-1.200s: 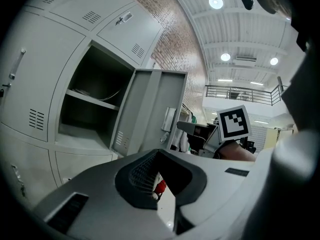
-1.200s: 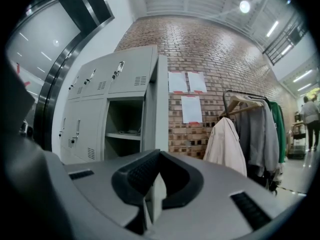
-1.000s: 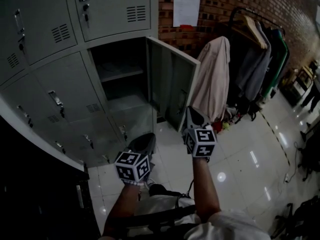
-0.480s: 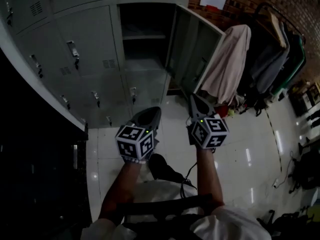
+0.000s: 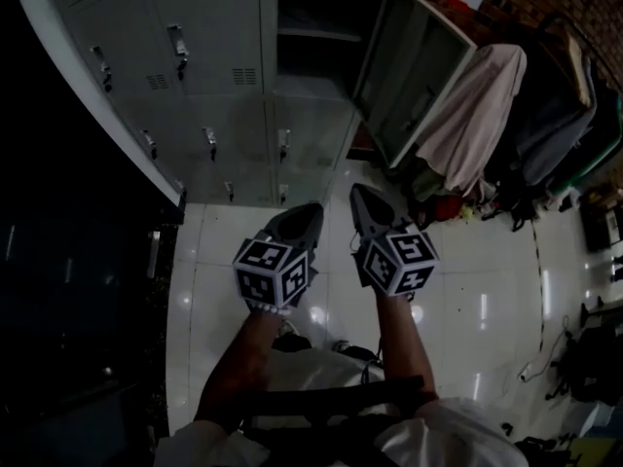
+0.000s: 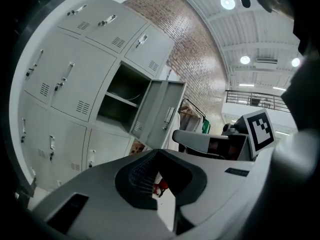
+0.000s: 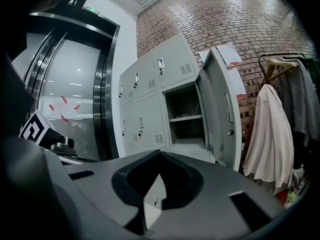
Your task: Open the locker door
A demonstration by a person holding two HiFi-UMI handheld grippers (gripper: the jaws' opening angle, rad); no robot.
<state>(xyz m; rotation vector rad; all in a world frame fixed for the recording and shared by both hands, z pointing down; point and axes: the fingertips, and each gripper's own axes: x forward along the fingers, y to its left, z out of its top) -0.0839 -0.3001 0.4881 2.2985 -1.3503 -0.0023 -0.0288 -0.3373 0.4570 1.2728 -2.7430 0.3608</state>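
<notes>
The grey locker door [image 5: 414, 76] stands swung open to the right of its dark compartment [image 5: 316, 17], which has one shelf. In the left gripper view the door [image 6: 159, 111] is also open, as it is in the right gripper view, where the door [image 7: 220, 109] shows edge-on. Both grippers hang side by side over the floor, well short of the lockers and touching nothing. My left gripper [image 5: 308, 211] [image 6: 160, 153] is shut and empty. To its right, my right gripper [image 5: 358, 194] [image 7: 161, 155] is shut and empty too.
Closed lockers with small handles [image 5: 209, 56] fill the bank left of and below the open one. A clothes rack with coats [image 5: 555, 95] and a beige garment [image 5: 477, 115] stands right of the door. A dark glass wall [image 5: 78, 290] is at left. Cables [image 5: 533, 366] lie on the glossy tiles.
Both grippers have drawn back from the lockers and come closer together, and the right one has turned. The head view has swung, so the lockers sit higher. The door stays open.
</notes>
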